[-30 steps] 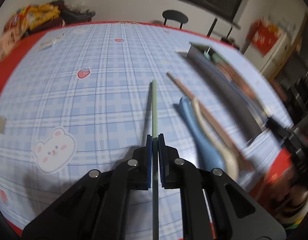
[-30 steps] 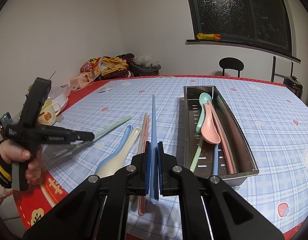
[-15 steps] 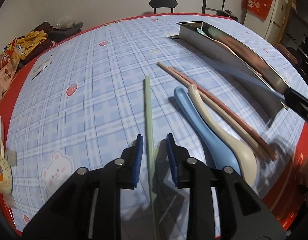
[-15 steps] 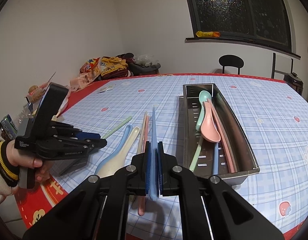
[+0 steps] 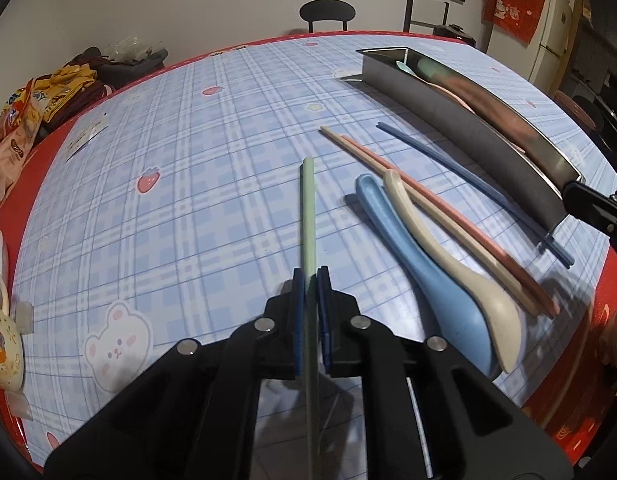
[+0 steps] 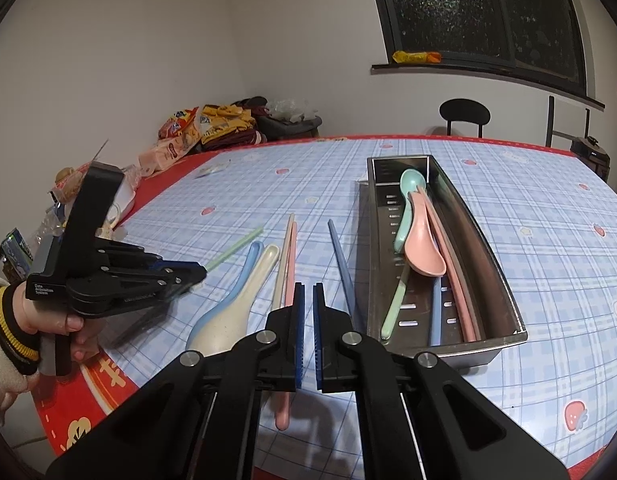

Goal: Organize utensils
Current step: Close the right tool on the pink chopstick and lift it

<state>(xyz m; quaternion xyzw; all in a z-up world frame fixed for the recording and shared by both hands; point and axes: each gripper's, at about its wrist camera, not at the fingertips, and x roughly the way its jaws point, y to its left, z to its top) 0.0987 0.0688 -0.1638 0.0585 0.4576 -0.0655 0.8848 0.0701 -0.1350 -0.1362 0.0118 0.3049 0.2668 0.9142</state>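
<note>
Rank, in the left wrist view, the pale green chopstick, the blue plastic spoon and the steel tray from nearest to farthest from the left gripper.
1. Pale green chopstick: clamped between the left gripper pads.
2. Blue plastic spoon: on the tablecloth, just right.
3. Steel tray: far right, beyond the loose chopsticks.

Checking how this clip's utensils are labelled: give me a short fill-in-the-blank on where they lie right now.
Inside the metal tray, a ___ spoon lies over the teal spoon.
On the tablecloth, the cream spoon rests against a ___ spoon.
The number of spoons lying outside the tray is ___.
Missing words: pink; blue; two.
</note>
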